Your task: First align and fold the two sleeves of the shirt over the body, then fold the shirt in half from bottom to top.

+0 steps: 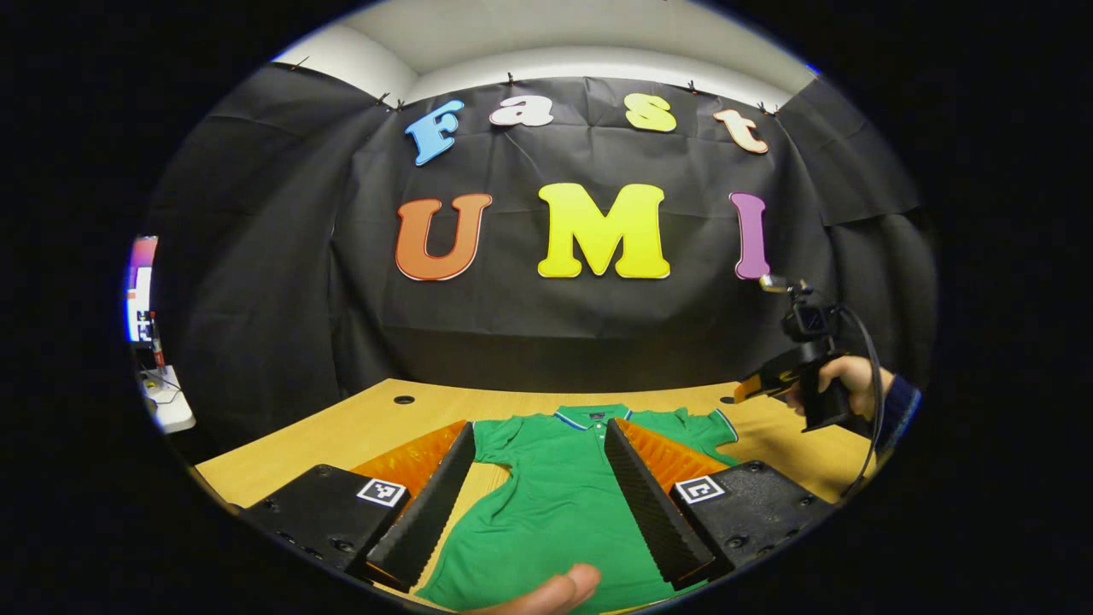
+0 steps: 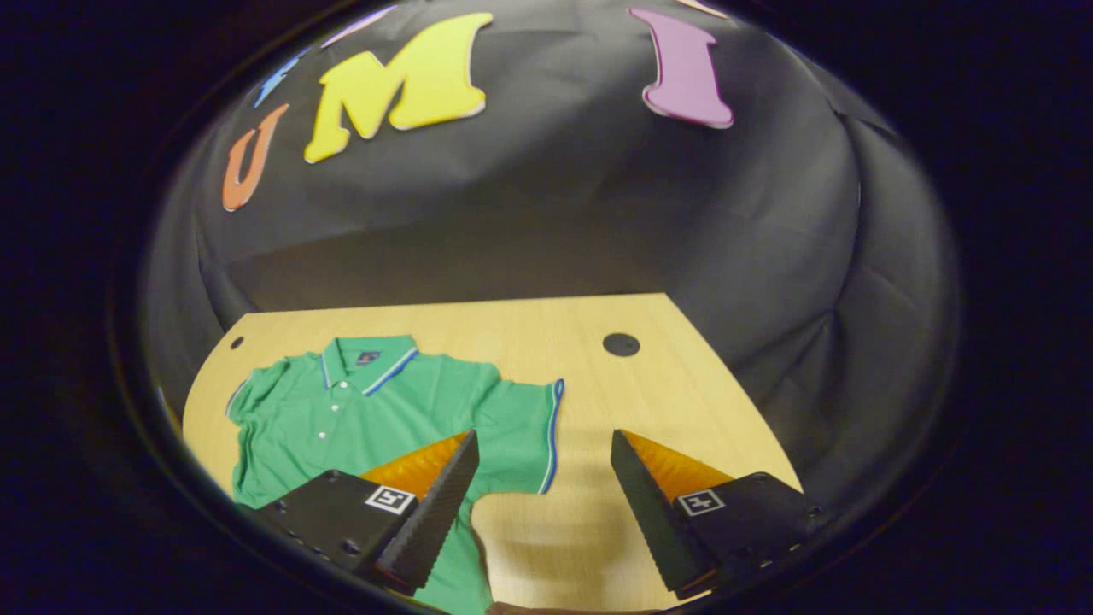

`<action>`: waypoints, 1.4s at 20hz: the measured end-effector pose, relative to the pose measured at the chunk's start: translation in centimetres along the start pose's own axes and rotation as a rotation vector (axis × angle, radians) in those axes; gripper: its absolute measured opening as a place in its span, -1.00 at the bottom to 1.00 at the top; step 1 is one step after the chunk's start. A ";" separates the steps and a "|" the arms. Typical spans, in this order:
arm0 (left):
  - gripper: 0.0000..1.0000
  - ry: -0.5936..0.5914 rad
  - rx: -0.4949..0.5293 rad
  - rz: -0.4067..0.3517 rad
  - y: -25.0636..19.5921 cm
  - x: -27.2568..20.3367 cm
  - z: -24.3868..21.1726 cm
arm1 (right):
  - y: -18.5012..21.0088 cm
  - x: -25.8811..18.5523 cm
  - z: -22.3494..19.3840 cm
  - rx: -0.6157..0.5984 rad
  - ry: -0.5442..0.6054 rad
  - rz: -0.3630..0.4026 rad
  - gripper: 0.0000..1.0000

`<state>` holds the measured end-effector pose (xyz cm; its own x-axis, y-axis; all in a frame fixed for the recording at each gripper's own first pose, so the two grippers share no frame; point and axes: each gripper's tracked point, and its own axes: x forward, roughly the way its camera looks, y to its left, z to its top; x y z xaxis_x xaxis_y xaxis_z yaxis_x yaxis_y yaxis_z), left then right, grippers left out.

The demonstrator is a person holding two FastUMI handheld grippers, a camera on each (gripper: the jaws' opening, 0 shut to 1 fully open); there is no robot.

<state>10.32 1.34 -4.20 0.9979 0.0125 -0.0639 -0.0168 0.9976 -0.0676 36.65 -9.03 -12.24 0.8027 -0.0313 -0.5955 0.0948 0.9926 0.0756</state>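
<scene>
Two grippers: both spread wide, holding nothing.
Left gripper (image 1: 540,444): above green shirt (image 1: 564,495).
Right gripper (image 2: 542,453): beside right sleeve (image 2: 525,427).
Shirt: flat on wooden table (image 2: 666,384).

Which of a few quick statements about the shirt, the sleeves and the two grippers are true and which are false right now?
1. The shirt lies flat on the table. True.
2. Both sleeves are already folded over the body. False: the sleeve beside the right gripper is spread out to the side.
3. The right gripper is open above the table. True.
4. The left gripper is shut on the collar. False: it is open, holding nothing.
5. The shirt is red. False: it is green.
</scene>
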 end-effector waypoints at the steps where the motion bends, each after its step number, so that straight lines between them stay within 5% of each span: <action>1: 0.96 -0.001 -0.008 -0.006 0.0 0.2 -0.1 | -0.2 1.8 -0.3 0.011 0.033 -0.004 0.87; 4: 0.96 0.004 0.018 -0.009 0.8 0.4 -1.2 | 0.1 5.3 -1.1 0.034 0.138 -0.003 0.87; 7: 0.96 0.011 0.068 0.030 2.9 0.8 -1.9 | 0.3 7.4 -0.9 0.009 0.179 -0.022 0.46; 10: 0.97 0.027 0.005 0.005 2.9 0.9 -2.2 | -0.1 8.8 -2.0 0.000 0.260 -0.065 0.39; 18: 0.98 0.085 -0.031 -0.012 2.9 1.7 -4.2 | 0.5 9.7 -2.1 0.170 0.303 -0.015 -0.94; 28: 0.96 0.061 -0.028 0.010 4.0 1.6 -3.3 | 5.4 5.0 1.4 0.163 0.243 0.108 -1.00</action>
<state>11.67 5.15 -7.90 0.9920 0.0179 -0.1248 -0.0299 0.9951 -0.0947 42.04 -4.02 -13.68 0.6509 0.1219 -0.7493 0.1257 0.9561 0.2648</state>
